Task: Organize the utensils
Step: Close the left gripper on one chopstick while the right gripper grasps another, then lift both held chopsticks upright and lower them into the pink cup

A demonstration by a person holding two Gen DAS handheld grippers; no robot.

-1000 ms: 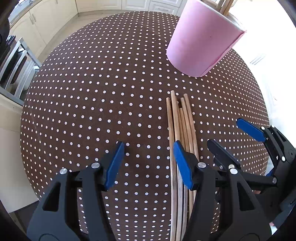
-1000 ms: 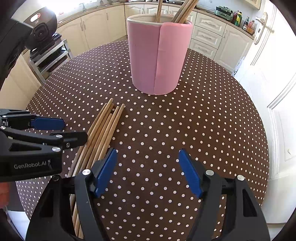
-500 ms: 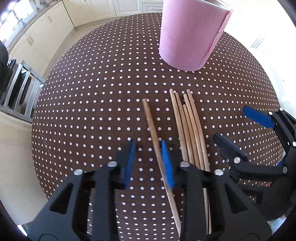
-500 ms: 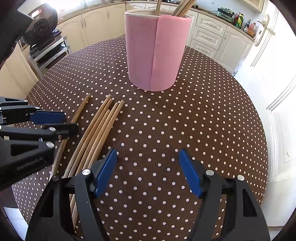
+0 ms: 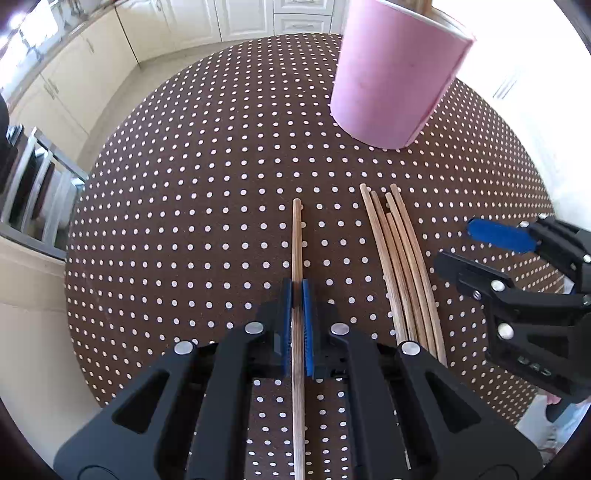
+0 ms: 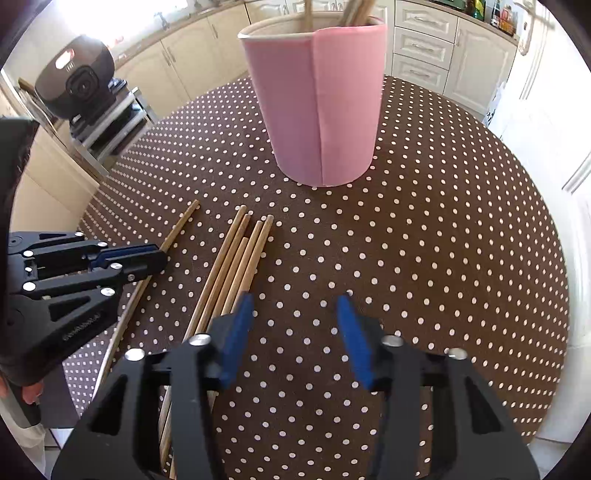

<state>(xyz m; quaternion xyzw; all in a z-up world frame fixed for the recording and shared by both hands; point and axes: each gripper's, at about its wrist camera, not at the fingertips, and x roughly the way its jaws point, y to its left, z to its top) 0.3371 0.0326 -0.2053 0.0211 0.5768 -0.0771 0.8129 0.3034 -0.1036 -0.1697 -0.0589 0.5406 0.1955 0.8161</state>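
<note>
Left wrist view: the left gripper (image 5: 297, 291) has its blue-padded jaws clamped on one thin wooden chopstick (image 5: 297, 243), which lies on the round counter with the brown, white-dotted cloth (image 5: 184, 206), pointing towards the tall pink cylindrical holder (image 5: 395, 74). This one stick lies apart from a bundle of five wooden chopsticks (image 5: 402, 258), which lies flat between it and the right gripper (image 5: 458, 240), nearer the camera than the pink holder. The right gripper's jaws stand apart over the cloth with nothing between them.

Right wrist view: the right gripper (image 6: 295, 310) has just been narrowing its jaws, yet they remain apart with only dotted cloth between them. The pink holder (image 6: 314, 110) stands upright beyond them, with at least three wooden sticks (image 6: 354, 11) rising from it. The five-stick bundle (image 6: 236, 258) lies short of the holder, to its left, its near ends hidden under the right gripper's left jaw. Further left, the left gripper (image 6: 162, 254) grips the single chopstick (image 6: 181, 225).
</note>
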